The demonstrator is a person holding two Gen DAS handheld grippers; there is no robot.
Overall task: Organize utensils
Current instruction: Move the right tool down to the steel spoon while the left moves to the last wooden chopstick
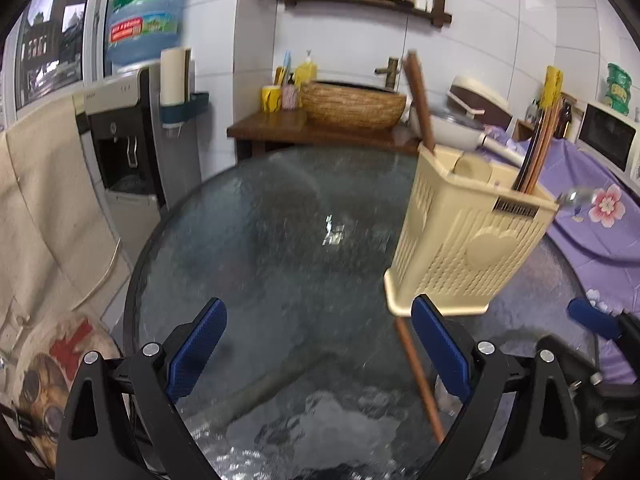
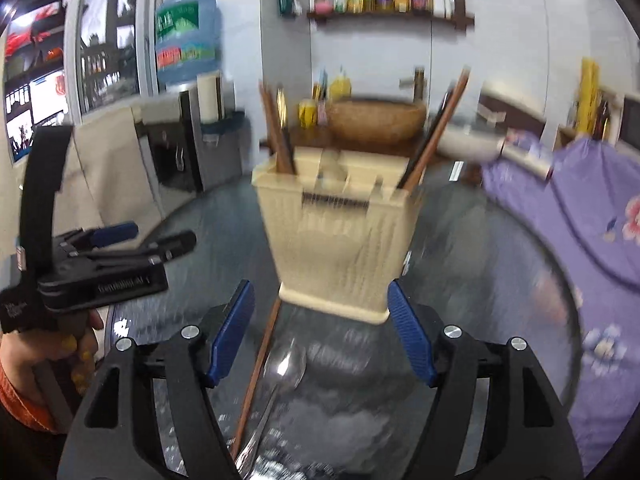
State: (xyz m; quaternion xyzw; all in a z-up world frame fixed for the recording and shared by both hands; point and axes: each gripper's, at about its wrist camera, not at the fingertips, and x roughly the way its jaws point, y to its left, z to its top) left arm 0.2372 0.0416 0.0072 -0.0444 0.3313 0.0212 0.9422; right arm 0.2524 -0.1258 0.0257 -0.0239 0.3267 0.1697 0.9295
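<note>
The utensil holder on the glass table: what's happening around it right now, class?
A person holds a gripper in each hand over the glass table. The left gripper and right gripper are both open and hold nothing. The cream utensil holder already has chopsticks standing in it. One loose chopstick and a spoon lie on the glass before the right gripper, not yet put away.

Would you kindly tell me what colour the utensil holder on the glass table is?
Cream, with a perforated pattern; the utensil holder shows best in the left wrist view.
</note>
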